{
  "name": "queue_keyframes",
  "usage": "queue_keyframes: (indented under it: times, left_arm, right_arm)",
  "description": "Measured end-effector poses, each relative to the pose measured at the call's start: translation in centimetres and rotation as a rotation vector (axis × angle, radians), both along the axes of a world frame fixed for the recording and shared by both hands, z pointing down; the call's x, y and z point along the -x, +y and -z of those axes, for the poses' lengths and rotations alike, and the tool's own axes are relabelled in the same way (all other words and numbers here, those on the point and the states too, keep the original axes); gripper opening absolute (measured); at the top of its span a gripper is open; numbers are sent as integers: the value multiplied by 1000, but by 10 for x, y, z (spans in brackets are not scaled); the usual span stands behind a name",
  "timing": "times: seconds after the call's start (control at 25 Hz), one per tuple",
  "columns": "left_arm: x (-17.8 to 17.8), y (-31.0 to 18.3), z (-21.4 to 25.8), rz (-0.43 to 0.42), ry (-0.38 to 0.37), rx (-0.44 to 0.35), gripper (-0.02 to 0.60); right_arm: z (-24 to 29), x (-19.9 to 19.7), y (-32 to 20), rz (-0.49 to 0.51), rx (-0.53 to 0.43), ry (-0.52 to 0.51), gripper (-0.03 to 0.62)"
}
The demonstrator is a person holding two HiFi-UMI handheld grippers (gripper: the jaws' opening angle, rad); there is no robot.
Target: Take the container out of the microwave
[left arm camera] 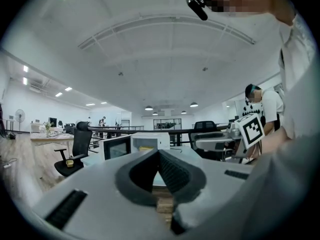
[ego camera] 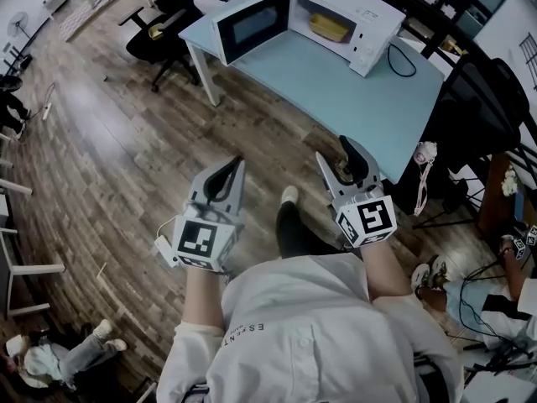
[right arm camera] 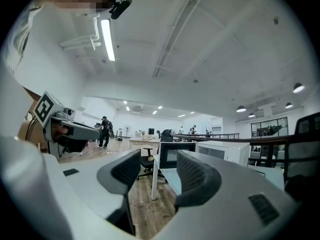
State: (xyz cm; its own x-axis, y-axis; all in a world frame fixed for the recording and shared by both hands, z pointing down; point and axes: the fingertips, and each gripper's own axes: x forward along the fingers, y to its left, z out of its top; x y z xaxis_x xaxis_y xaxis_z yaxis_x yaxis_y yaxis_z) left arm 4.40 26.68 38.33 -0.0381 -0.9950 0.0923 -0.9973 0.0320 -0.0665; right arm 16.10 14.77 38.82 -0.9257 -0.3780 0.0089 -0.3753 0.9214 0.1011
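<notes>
**Tongs short of the table, container still in the microwave**

The left tongs (ego camera: 236,164) are pressed together with nothing between them. The right tongs (ego camera: 344,159) stand spread and empty. Both are held level in front of the person, over the floor (ego camera: 126,133), with the right one nearer the table (ego camera: 352,99). The container (ego camera: 329,28), yellow, lies inside the microwave (ego camera: 369,23) at 12 o'clock. The door (ego camera: 252,25) hangs open toward 11 o'clock.

Risks, as judged:
- With the left tongs closed, the load may fall to one side only. A single pinch on the rim could tilt the container and spill it.
- The cavity looks low. Tongs entering high or wide could strike its roof or the door and shift the microwave on the smooth top.
- A black cable (ego camera: 403,57) loops on the table at 3 o'clock of the microwave, and a withdrawal across it could snag.
- The contents cannot be made out, so weight and heat are unknown.

Surface: a pale blue tabletop on white legs, bare in front of the microwave.

Room: an open office with wood planks underfoot, a black chair (ego camera: 164,23) at 10 o'clock, ceiling lights, and a person sitting on the floor at 8 o'clock
</notes>
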Motion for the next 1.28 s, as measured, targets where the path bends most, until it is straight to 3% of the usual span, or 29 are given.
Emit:
queue_keyframes:
  times: [0.24, 0.48, 0.72, 0.92, 1.28]
  left_arm:
    - [39, -52, -7, 20, -22, 30, -6]
    - [94, -134, -11, 27, -17, 77, -6]
    - [147, -226, -7, 19, -8, 86, -6]
    - [169, -285, -3, -17, -20, 90, -6]
    - [190, -361, -7, -86, -18, 86, -6]
  right_arm:
    - [-13, 43, -63, 8, 47, -8, 218]
    - [-23, 105, -151, 25, 92, 18, 218]
    - [-21, 149, -246, -23, 58, 59, 216]
    - [-18, 171, -303, -45, 60, 64, 216]
    - [-39, 198, -360, -54, 103, 157, 216]
